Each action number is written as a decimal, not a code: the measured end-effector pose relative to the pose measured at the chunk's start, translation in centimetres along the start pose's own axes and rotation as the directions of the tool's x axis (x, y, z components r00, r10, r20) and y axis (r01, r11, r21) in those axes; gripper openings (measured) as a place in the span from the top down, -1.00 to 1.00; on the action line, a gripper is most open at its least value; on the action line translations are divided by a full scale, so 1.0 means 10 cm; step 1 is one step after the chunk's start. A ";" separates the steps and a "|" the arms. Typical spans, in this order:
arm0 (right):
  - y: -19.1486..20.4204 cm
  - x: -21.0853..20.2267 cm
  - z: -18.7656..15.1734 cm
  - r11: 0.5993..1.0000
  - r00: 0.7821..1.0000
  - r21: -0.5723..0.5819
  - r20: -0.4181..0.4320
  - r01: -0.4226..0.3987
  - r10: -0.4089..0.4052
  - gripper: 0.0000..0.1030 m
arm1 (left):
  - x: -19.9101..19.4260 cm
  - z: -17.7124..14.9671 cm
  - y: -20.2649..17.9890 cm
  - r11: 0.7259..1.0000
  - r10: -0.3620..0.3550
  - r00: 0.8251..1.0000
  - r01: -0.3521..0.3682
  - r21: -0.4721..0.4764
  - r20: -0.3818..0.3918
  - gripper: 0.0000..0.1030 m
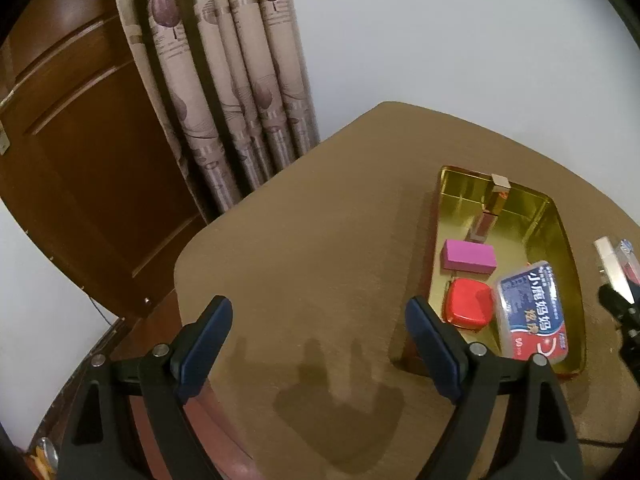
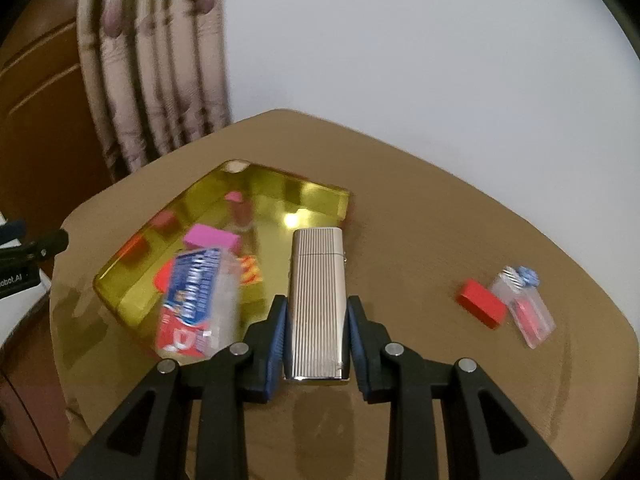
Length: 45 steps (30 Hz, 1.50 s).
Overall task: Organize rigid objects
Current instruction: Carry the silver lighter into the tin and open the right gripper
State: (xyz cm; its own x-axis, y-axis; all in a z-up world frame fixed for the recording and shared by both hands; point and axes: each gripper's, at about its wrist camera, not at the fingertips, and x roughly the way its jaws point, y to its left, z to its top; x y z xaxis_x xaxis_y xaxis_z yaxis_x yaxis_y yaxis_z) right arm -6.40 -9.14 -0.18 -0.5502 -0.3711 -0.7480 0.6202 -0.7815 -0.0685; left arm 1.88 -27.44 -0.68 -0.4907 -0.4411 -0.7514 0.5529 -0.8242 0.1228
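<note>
A gold tray (image 1: 556,216) (image 2: 120,276) sits on the brown table. It holds a pink block (image 1: 468,258) (image 2: 210,239), a red case (image 1: 468,308), a blue-and-red plastic box (image 1: 534,312) (image 2: 196,300) and a lipstick tube (image 1: 490,212). My right gripper (image 2: 316,312) is shut on a ribbed silver lighter (image 2: 316,300), held above the table at the tray's near right edge. My left gripper (image 1: 320,320) is open and empty over bare table left of the tray. The lighter also shows at the right edge of the left wrist view (image 1: 612,272).
A red block (image 2: 480,307) and a clear packet with red contents (image 2: 524,308) lie on the table to the right. Curtains (image 1: 224,80) and a wooden door (image 1: 72,160) stand behind the table's left side. A white wall is behind.
</note>
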 end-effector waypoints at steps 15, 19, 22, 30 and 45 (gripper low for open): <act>0.60 0.44 0.12 0.995 0.994 -0.040 -0.066 -0.088 0.086 0.43 | 0.05 -0.01 0.05 0.999 -0.009 1.000 0.008 -0.032 -0.016 -0.68; 0.64 0.50 0.17 0.995 0.994 -0.038 -0.068 -0.092 0.089 0.43 | 0.07 -0.01 0.04 0.999 -0.016 1.000 0.015 -0.029 -0.025 -0.68; 0.62 0.52 0.18 0.994 0.992 -0.020 -0.070 -0.107 0.105 0.42 | 0.08 -0.02 0.02 1.000 -0.017 0.999 0.017 -0.022 -0.027 -0.68; 0.55 0.45 0.19 0.994 0.993 -0.010 -0.050 -0.104 0.104 0.23 | 0.12 -0.03 0.00 1.000 -0.015 0.999 0.015 -0.017 -0.036 -0.68; -0.34 -0.08 -0.07 0.994 1.000 0.108 0.010 -0.030 0.029 0.10 | 0.16 -0.06 -0.07 1.000 -0.007 0.999 0.008 0.010 -0.047 -0.68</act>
State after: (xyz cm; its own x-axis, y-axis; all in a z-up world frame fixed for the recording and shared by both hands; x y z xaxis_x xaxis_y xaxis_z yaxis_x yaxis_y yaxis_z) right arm -7.70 -5.87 0.21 -0.5376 -0.3984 -0.7432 0.5723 -0.8196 0.0254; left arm 1.06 -27.35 -2.36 -0.4624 -0.4180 -0.7820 0.5424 -0.8310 0.1234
